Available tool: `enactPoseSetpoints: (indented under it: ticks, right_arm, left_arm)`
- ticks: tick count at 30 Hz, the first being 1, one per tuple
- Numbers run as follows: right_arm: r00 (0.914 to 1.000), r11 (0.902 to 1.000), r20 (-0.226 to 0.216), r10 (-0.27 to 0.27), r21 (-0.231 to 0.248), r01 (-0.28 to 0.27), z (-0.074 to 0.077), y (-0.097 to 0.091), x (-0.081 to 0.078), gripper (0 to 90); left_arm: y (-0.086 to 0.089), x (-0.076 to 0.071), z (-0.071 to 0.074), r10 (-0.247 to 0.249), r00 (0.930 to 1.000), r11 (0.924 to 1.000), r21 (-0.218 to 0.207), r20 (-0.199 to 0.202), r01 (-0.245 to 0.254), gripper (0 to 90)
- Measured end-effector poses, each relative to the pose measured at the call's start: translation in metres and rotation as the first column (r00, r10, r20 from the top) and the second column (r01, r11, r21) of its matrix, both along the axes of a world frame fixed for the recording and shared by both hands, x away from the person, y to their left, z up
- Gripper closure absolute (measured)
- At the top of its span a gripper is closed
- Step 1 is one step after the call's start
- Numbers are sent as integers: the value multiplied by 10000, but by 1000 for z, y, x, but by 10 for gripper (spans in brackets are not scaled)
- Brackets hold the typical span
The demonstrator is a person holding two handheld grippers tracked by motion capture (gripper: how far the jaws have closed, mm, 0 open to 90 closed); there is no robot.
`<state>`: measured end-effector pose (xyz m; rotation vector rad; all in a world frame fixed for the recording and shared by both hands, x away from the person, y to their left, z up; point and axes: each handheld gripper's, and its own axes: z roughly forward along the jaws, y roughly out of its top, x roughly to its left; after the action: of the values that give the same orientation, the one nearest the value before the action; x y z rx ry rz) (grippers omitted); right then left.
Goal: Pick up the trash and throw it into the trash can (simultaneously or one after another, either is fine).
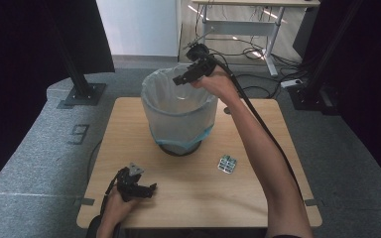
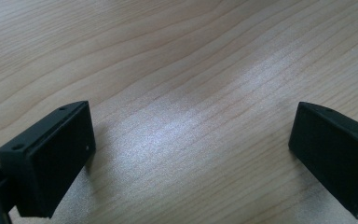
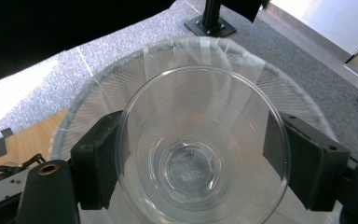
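Left gripper (image 1: pixel 151 187) rests low on the wooden table (image 1: pixel 129 119) near its front left corner, jaws spread wide apart with bare wood between them and nothing held. Farther back, at the middle of the table, stands a mesh bin (image 1: pixel 178 111) lined with a pale plastic bag (image 1: pixel 151 89), its mouth open upward. To the right of the bin, lying flat on the wood and well apart from both grippers, is a small blister pack (image 1: pixel 227 164). Above the bin's far right rim, the right gripper (image 1: pixel 178 79) is clamped on a clear plastic cup (image 3: pixel 200 149), one pad on each side of its wall, the cup's open mouth facing the camera and the bin's liner directly beyond it.
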<state>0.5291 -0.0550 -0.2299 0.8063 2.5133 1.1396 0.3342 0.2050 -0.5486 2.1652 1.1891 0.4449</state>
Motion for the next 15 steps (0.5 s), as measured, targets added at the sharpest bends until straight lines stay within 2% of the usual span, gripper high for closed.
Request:
enactPoseSetpoints:
  ticks: [7, 9, 11, 13, 15]
  right_arm:
    - [9996, 9985, -205, 191, -506, -201, -25, 18, 9, 202]
    - [9994, 9967, -194, 285, -752, -299, -31, 22, 11, 100]
    - [9994, 9961, -92, 326, -818, -333, -34, 23, 11, 83]
    - [9995, 9960, 21, 329, -831, -327, -34, 23, 10, 17]
    - [9991, 9964, 51, 414, -744, -409, -32, 20, 9, 3]
  left_arm:
    - [0, 0, 0, -9, 10000, 10000, 4, 20, 9, 1]
    - [0, 0, 0, -19, 10000, 10000, 0, 24, 19, 1]
    - [0, 0, 0, -21, 10000, 10000, 0, 20, 21, 1]
    - [0, 0, 0, -31, 10000, 10000, -5, 22, 31, 1]
    - [0, 0, 0, -37, 10000, 10000, -10, 23, 37, 1]
